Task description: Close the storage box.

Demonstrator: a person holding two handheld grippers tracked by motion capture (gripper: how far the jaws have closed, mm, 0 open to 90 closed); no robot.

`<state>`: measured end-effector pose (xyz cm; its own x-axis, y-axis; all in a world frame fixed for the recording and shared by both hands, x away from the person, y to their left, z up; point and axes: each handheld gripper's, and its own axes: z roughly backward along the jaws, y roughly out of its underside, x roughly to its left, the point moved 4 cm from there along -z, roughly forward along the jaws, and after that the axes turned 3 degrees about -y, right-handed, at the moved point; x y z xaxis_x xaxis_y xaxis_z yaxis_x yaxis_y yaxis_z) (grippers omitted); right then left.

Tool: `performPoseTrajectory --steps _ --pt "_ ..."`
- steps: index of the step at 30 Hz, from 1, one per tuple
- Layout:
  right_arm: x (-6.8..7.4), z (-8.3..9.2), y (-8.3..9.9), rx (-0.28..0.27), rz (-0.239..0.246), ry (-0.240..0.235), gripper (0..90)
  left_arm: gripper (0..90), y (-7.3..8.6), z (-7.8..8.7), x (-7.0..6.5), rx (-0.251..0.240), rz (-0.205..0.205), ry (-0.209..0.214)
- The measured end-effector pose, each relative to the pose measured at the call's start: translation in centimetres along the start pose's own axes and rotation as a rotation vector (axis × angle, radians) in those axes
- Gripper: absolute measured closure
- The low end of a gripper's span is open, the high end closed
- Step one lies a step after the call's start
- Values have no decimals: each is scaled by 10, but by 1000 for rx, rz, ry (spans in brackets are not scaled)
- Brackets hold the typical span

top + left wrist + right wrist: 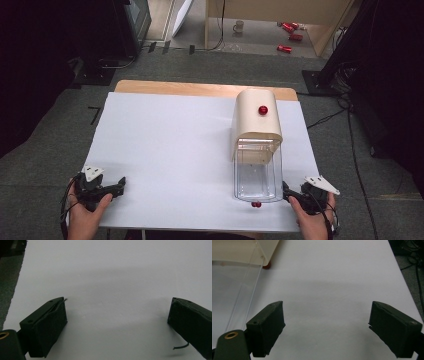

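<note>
left gripper (pixel 117 322): jaws spread wide, empty, over white table (pixel 165 150) | right gripper (pixel 327 327): jaws spread wide, empty, beside clear container (pixel 257 172)

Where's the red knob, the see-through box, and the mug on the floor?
red knob (pixel 263 110), high view, middle of the knob on the cream cover.
see-through box (pixel 258 175), high view, its clear floor.
mug (pixel 239 26), high view, its side, on the floor beyond the table.

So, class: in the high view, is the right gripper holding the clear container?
No: the right gripper sits open beside the clear container, gripping nothing.
</note>
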<state>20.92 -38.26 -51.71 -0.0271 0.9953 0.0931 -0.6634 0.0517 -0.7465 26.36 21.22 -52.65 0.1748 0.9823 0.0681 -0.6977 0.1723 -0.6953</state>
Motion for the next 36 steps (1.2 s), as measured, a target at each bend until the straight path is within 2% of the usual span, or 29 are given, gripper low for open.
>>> performPoseTrajectory --steps 6,12,18,19,22,23,29,36 --pt "3 3 2 4 7 -4 132 22 0 0 0 0 -1 0" --pt "7 12 6 9 15 -28 132 22 0 0 0 0 0 0" --pt "15 22 9 19 39 -86 133 22 0 0 0 0 0 0" --pt "18 26 10 26 57 -109 134 22 0 0 0 0 0 0" --pt "20 29 11 38 73 -127 135 22 0 0 0 0 0 0" --pt "22 31 12 51 92 -144 135 22 0 0 0 0 0 0" --pt "26 35 13 59 126 -169 146 22 0 0 0 -1 0 0" --pt "25 42 13 48 136 -196 145 22 0 0 0 -1 -1 -1"
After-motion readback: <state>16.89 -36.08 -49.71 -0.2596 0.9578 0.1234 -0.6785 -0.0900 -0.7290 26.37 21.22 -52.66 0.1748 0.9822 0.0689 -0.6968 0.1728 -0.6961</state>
